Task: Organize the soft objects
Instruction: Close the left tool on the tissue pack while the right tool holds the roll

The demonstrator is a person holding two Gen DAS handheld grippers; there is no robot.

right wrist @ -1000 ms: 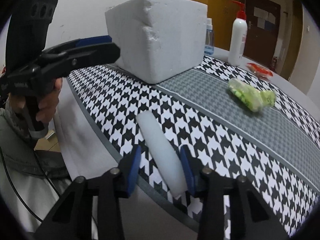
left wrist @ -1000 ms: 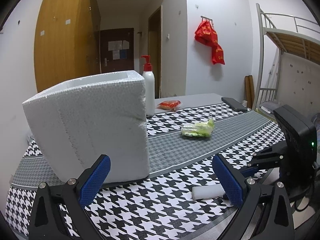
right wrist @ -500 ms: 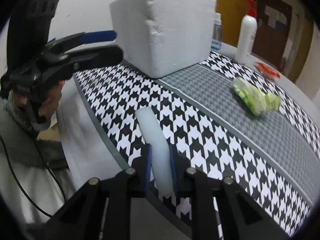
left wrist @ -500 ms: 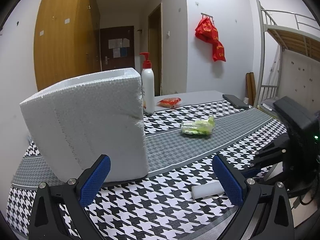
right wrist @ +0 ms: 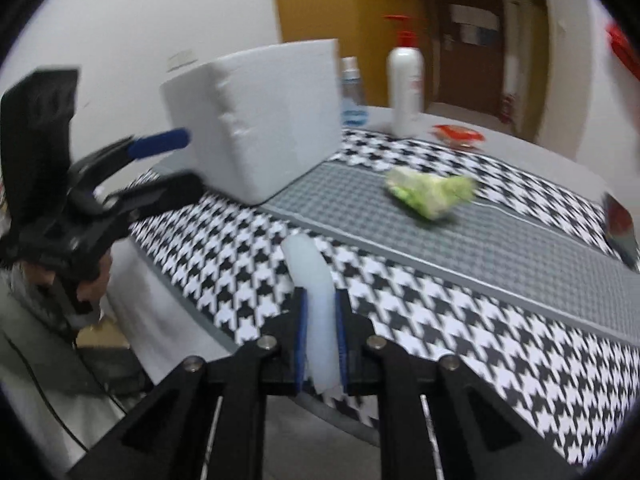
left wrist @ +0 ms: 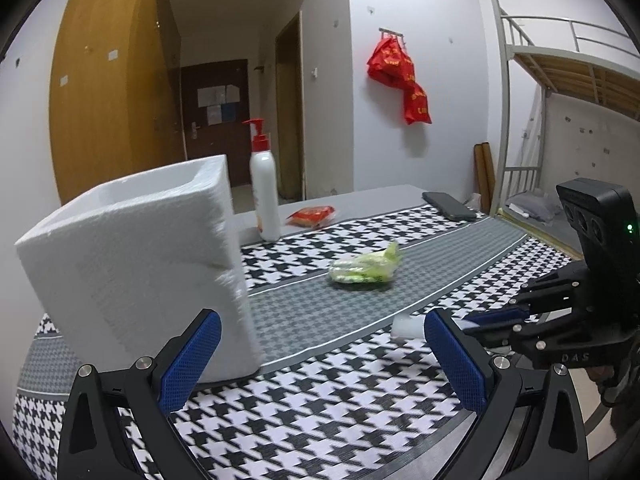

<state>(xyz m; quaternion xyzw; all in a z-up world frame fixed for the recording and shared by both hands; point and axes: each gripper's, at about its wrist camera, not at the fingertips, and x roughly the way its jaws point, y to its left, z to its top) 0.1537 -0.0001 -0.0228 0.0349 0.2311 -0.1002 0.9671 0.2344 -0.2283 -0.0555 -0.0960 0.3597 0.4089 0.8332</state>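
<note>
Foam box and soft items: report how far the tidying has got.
Done: nothing visibly; the foam box shows no contents from these angles. In hand: the right hand-held gripper is clamped on the white foam strip, its far end raised off the cloth. The left hand-held gripper is open and holds nothing. Left: the green bag and red packet on the table.

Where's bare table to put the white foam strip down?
Free: the grey band between the foam box and the green packet, and the houndstooth this side of that band. Crowded: the far edge, with pump bottle and red packet. The right gripper holds the white foam strip.
</note>
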